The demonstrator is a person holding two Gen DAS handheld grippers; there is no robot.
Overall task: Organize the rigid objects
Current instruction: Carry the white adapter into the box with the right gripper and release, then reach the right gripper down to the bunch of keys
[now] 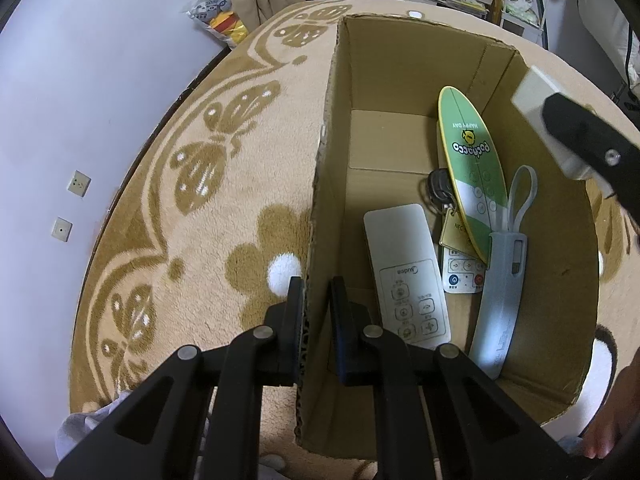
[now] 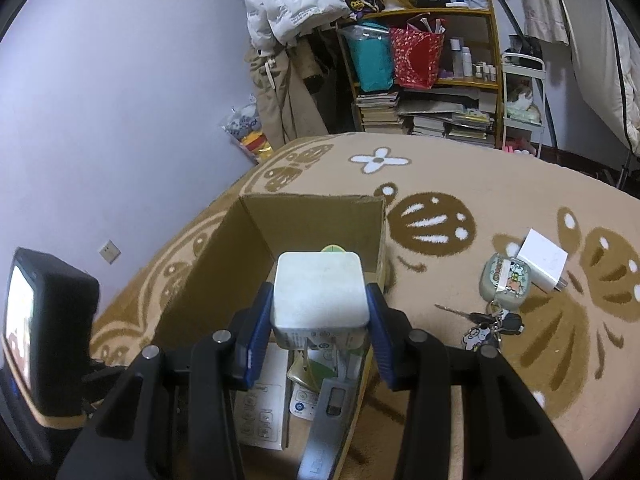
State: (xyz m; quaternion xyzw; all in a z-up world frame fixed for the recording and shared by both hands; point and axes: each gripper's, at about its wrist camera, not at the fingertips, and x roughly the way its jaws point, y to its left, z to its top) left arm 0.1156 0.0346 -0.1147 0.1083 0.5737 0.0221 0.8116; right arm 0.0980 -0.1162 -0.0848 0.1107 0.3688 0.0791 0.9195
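An open cardboard box [image 1: 400,76] [image 2: 312,216] stands on a patterned blanket. In it lie a white Midea remote [image 1: 406,276], a green oval remote [image 1: 472,168], a smaller white remote [image 1: 464,272], a grey-blue device with a loop [image 1: 504,280] and dark keys [image 1: 438,188]. My left gripper [image 1: 316,320] is shut on the box's left wall. My right gripper [image 2: 320,320] is shut on a white charger block [image 2: 320,292] and holds it above the box; it also shows in the left wrist view [image 1: 536,108].
On the blanket right of the box lie a white plug adapter [image 2: 542,260], a cartoon earbud case [image 2: 504,278] and a bunch of keys [image 2: 486,322]. Shelves with books and bags [image 2: 420,80] stand behind. A wall [image 2: 120,100] is on the left.
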